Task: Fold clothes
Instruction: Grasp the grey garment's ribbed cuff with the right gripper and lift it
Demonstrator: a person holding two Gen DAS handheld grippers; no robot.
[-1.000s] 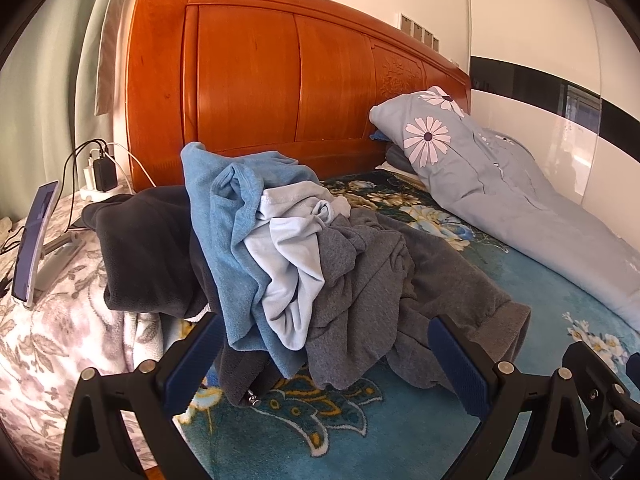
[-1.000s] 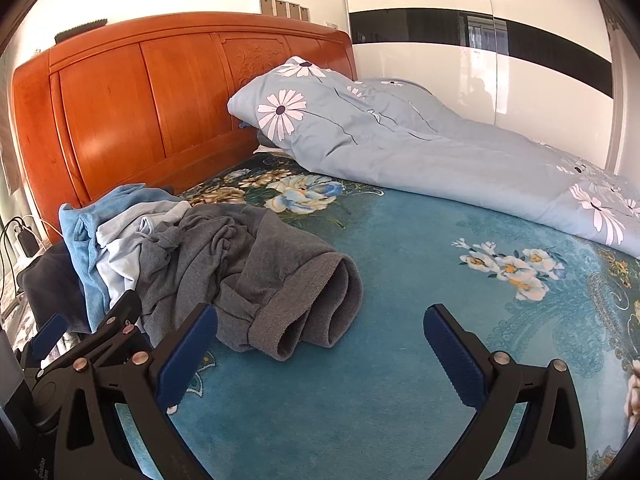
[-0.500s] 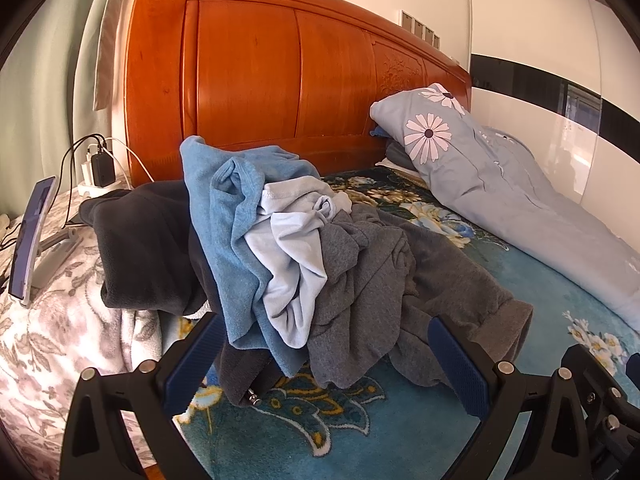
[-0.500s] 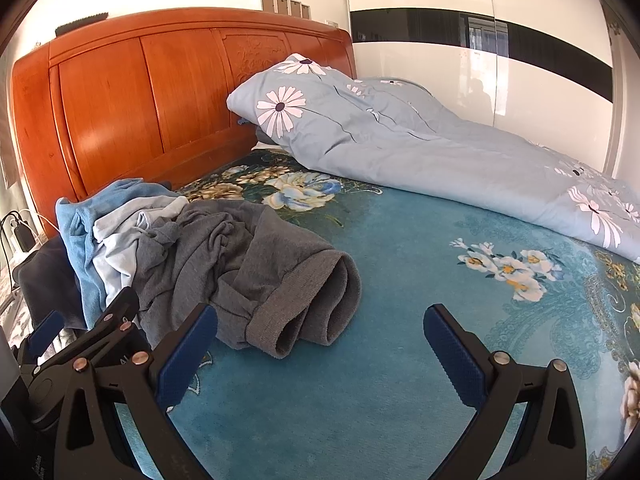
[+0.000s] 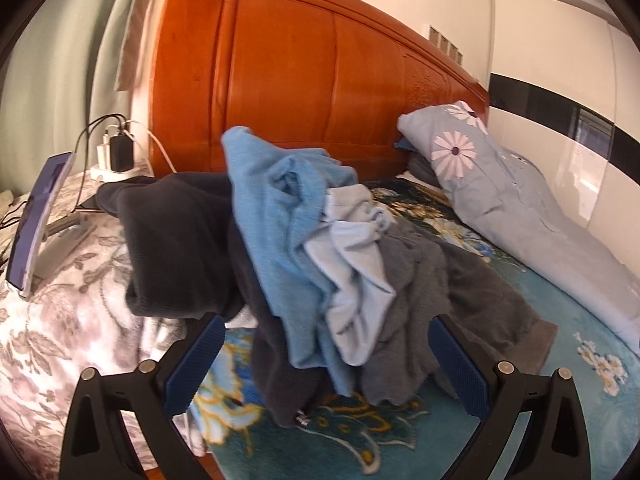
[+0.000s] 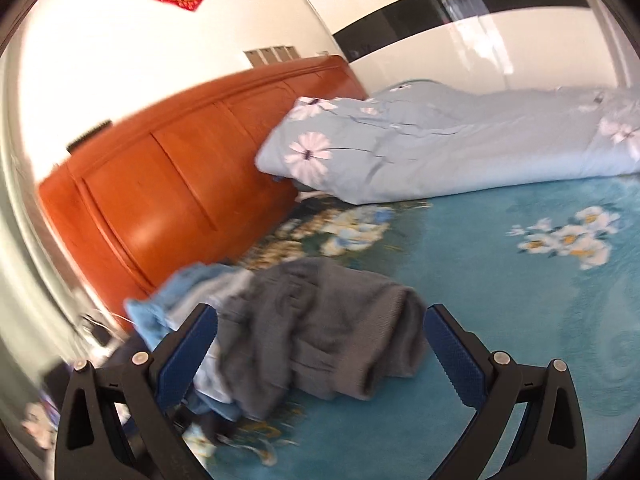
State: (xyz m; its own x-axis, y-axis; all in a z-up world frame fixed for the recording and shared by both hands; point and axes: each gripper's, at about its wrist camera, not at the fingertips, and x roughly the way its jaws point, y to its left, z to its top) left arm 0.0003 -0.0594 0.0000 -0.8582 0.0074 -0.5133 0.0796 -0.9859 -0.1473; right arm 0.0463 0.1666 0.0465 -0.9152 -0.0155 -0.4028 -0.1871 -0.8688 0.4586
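Teal floral bedspread (image 6: 500, 304) lies bare right of the clothes pile (image 5: 320, 248), which sits by the headboard (image 5: 288, 92). Since a second ago I've tilted the right tongs (image 6: 320, 356) and swung them toward the grey garment (image 6: 320, 328); both they and the left tongs (image 5: 324, 364) gape empty.

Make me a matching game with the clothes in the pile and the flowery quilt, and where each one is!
Things:
1. dark navy garment
2. bright blue garment
3. grey sweater
4. flowery quilt

Places:
A. far side of the bed, by the wardrobe
B. peak of the pile
C. pile's left edge, by the phone
D. pile's right side, spread on the teal bedcover

Pairs: 1-C, 2-B, 3-D, 4-A
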